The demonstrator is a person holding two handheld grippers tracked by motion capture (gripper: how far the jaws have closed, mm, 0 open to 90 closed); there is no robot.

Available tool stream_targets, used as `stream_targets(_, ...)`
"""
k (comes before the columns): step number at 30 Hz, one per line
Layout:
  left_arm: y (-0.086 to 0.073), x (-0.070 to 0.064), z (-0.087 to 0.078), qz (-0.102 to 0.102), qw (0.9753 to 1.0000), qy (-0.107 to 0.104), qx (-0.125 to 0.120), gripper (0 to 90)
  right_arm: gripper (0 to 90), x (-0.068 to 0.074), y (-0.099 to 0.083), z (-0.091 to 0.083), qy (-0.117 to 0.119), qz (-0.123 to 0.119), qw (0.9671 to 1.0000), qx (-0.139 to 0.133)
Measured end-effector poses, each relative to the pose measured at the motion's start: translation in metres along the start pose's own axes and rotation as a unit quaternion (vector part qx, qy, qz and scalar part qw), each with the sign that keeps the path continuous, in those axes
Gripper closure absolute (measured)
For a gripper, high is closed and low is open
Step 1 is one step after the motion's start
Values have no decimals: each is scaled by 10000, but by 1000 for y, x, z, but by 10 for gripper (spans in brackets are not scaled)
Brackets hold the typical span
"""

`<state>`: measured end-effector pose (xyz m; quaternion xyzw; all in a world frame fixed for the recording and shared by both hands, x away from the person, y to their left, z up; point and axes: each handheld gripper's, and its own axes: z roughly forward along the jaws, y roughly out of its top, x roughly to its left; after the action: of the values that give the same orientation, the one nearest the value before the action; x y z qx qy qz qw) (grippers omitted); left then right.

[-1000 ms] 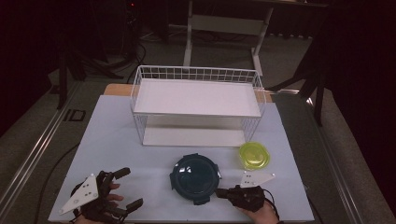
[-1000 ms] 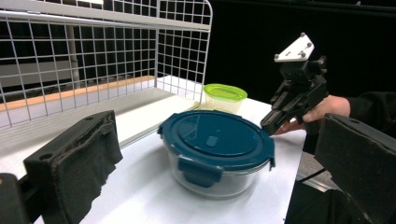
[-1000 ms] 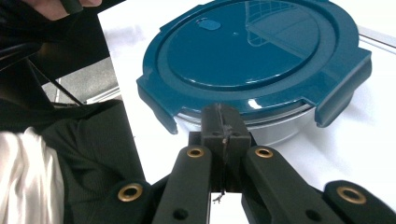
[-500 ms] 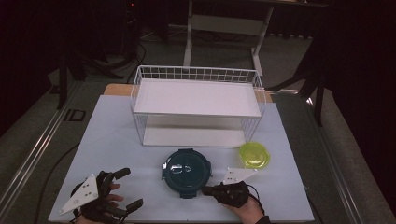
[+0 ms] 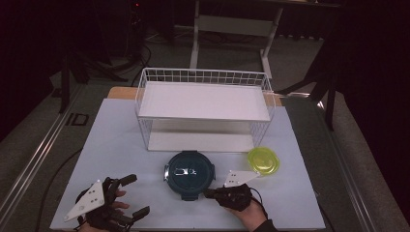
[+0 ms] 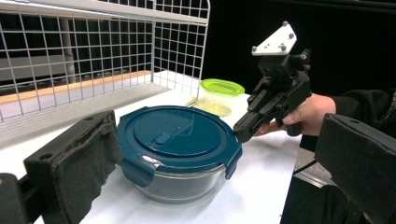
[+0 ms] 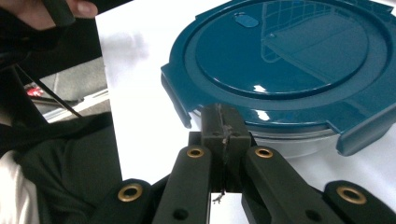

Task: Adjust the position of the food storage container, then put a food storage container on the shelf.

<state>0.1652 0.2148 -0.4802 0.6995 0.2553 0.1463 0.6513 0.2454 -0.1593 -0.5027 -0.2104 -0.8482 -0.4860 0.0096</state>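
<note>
1. The round glass container with the blue lid (image 5: 189, 174) sits on the white surface (image 5: 121, 145), in front of the wire shelf rack (image 5: 203, 108) and left of the small green-lidded tub (image 5: 263, 160). The right claw (image 5: 209, 193) has its jaws pressed together with nothing between them, the tips right against the container's rim on the person's side. With closed tips like that it can only nudge; a push off-centre would likely spin the bowl rather than slide it straight.

2. From the right gripper view, the closed tips (image 7: 223, 125) meet the lid edge between two of the locking flaps. If they ride upward they could slip over the glossy lid, or catch a flap and pop it loose.

3. The container looks to be heavy glass. A hard shove could send it on toward the rack's lower shelf, or sideways into the green tub, which looks light and would skid easily.

4. The left claw (image 5: 135, 195) hovers near the front left corner of the surface, jaws wide apart and holding nothing, well apart from the container. In the left gripper view its foam pads (image 6: 88, 154) frame the bowl from a distance. If the bowl slides left, nothing is there to steady it.

5. The two claws face each other across the bowl; closing in together risks a knock between them.
</note>
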Motion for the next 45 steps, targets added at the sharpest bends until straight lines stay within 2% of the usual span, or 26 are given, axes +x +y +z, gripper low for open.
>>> stream_targets(3,0,1,0,-12,10000,23,1,0,900,2,3,-2,66,21,9999,-140)
stream_targets(5,0,2,0,-36,9999,74,59,0,900,6,7,-5,-66,-115,9998,-170)
stream_targets(7,1,4,2,-5,9998,174,126,0,893,7,9,-10,-137,-93,9995,-287)
stream_targets(10,3,7,6,-9,9990,335,310,0,696,9,14,-18,-306,-151,9984,-448)
stream_targets(12,6,8,10,-56,9974,438,563,0,563,9,17,-23,-394,-88,9978,-521)
stream_targets(13,7,9,12,-170,9967,433,659,0,494,9,18,-25,-448,-69,9974,-554)
stream_targets(14,9,11,15,-377,9960,308,749,0,449,9,20,-26,-483,-51,9970,-597)
stream_targets(15,9,11,15,-377,9960,308,749,0,449,9,20,-26,-483,-51,9970,-597)
stream_targets(17,12,11,19,-457,9954,235,810,0,330,7,22,-30,-473,-76,9964,-704)
stream_targets(19,18,10,24,-442,9948,211,894,0,189,6,24,-33,-438,-124,9964,-709)
stream_targets(22,27,12,31,-453,9943,187,946,0,155,7,28,-38,-730,-209,9938,-815)
stream_targets(23,29,13,33,-477,9942,187,949,0,121,7,29,-40,-909,-247,9918,-865)
stream_targets(25,33,16,39,-507,9932,144,1034,0,139,8,32,-43,-1243,-390,9876,-871)
stream_targets(28,36,21,46,-543,9924,153,1094,0,161,3,35,-47,-1235,-248,9882,-868)
stream_targets(30,37,24,52,-609,9920,180,1094,0,166,-1,37,-49,-1398,-277,9863,-837)
stream_targets(33,38,29,58,-744,9905,205,1138,0,156,-9,38,-52,-1406,-165,9854,-947)
stream_targets(35,37,35,63,-907,9877,259,1245,0,156,-13,39,-54,-1533,-87,9834,-972)
stream_targets(37,36,38,67,-1043,9843,336,1381,0,155,-16,40,-56,-1555,-33,9830,-977)
stream_targets(38,36,40,70,-1118,9817,438,1481,0,153,-16,41,-57,-1590,-38,9824,-984)
stream_targets(39,36,41,72,-1168,9801,439,1543,0,147,-16,42,-58,-1642,0,9821,-919)
stream_targets(40,35,44,74,-1276,9773,397,1643,0,131,-16,43,-59,-1636,31,9825,-887)
stream_targets(41,34,46,76,-1375,9739,435,1751,0,129,-17,44,-59,-1625,96,9829,-855)
stream_targets(42,32,51,79,-1588,9691,442,1835,0,123,-17,44,-59,-1580,155,9836,-853)
stream_targets(43,31,54,80,-1721,9658,431,1888,0,108,-17,45,-60,-1525,227,9842,-868)
stream_targets(44,28,61,81,-1939,9590,489,2008,0,106,-17,45,-59,-1536,277,9840,-863)
stream_targets(45,25,64,82,-2038,9565,454,2037,0,106,-17,46,-58,-1551,336,9838,-829)
